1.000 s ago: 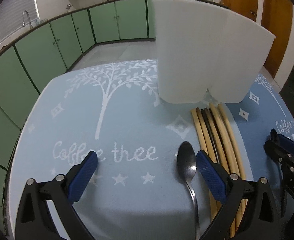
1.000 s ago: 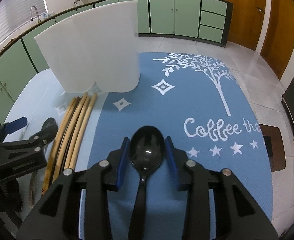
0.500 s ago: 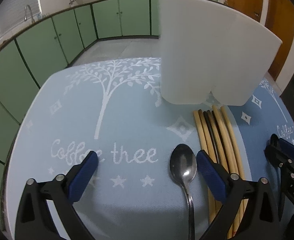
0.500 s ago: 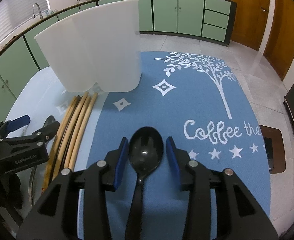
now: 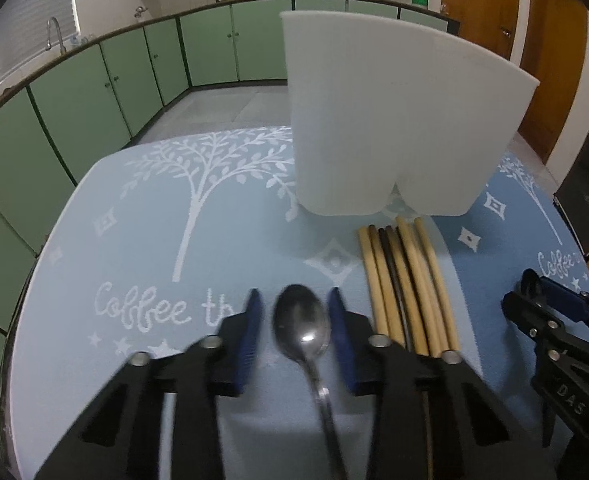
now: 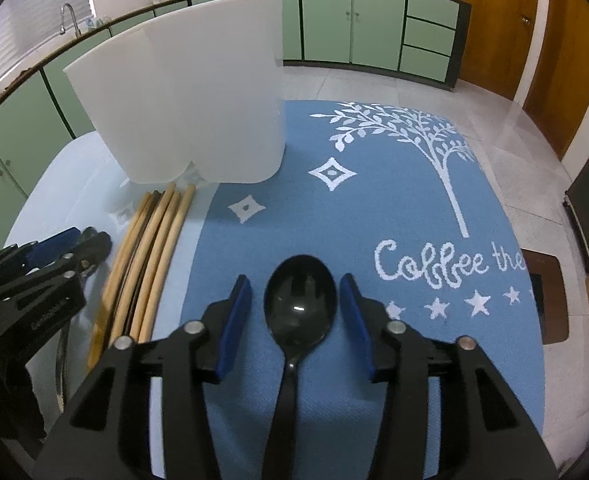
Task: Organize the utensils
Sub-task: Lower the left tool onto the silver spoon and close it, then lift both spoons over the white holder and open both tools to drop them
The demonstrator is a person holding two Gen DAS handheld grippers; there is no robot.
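Observation:
A metal spoon (image 5: 301,322) lies on the light blue mat (image 5: 134,240), handle toward the camera. My left gripper (image 5: 296,320) straddles its bowl; the jaws are closing, with a thin gap still on each side. A black plastic spoon (image 6: 300,300) lies on the darker blue mat (image 6: 374,208). My right gripper (image 6: 296,312) stands open around its bowl, pads clear of it. A tall white divided holder (image 5: 394,120) (image 6: 190,92) stands upright at the back. Several wooden chopsticks (image 5: 406,288) (image 6: 150,248) lie side by side between the two grippers.
The right gripper (image 5: 534,300) shows at the right edge of the left wrist view, the left gripper (image 6: 82,244) at the left edge of the right wrist view. The round table's edge curves close on both sides. Green kitchen cabinets (image 5: 94,92) stand behind.
The left jaws have swung in from wide open to close around the metal spoon's bowl, which now sits centred between them. The right jaws have spread slightly off the black spoon's bowl.

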